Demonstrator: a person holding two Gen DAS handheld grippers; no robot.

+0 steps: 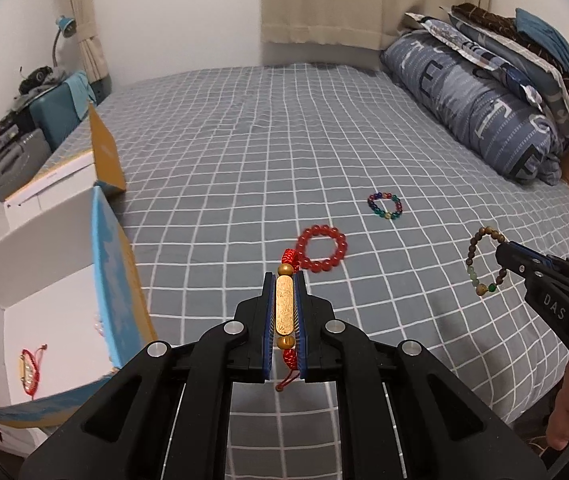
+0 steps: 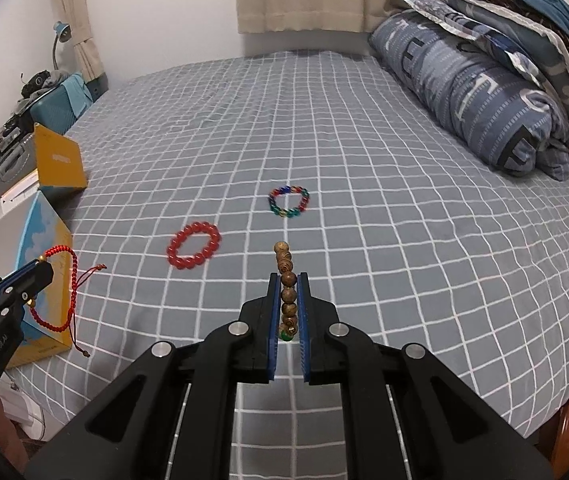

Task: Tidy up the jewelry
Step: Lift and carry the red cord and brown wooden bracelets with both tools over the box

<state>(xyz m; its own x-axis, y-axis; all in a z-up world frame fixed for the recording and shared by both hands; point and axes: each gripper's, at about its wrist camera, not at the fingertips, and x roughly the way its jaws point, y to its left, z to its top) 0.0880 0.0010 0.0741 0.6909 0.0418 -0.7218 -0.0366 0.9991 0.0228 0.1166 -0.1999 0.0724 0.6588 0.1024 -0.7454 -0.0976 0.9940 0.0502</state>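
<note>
My left gripper (image 1: 284, 280) is shut on a red cord bracelet with a gold bar (image 1: 284, 310), held above the bed; the bracelet also shows in the right wrist view (image 2: 58, 292). My right gripper (image 2: 288, 280) is shut on a brown wooden bead bracelet (image 2: 287, 284), which also shows in the left wrist view (image 1: 480, 264). A red bead bracelet (image 1: 321, 254) (image 2: 193, 244) and a multicoloured bead bracelet (image 1: 384, 206) (image 2: 288, 202) lie on the checked bedsheet. An open white box (image 1: 44, 320) at the left holds another red cord bracelet (image 1: 30, 370).
The box has blue and yellow flaps (image 1: 118, 280) (image 2: 44, 240). A rolled blue duvet and pillows (image 1: 484, 100) lie at the far right. A bedside table with a lamp (image 1: 64, 28) and clutter stands at the far left.
</note>
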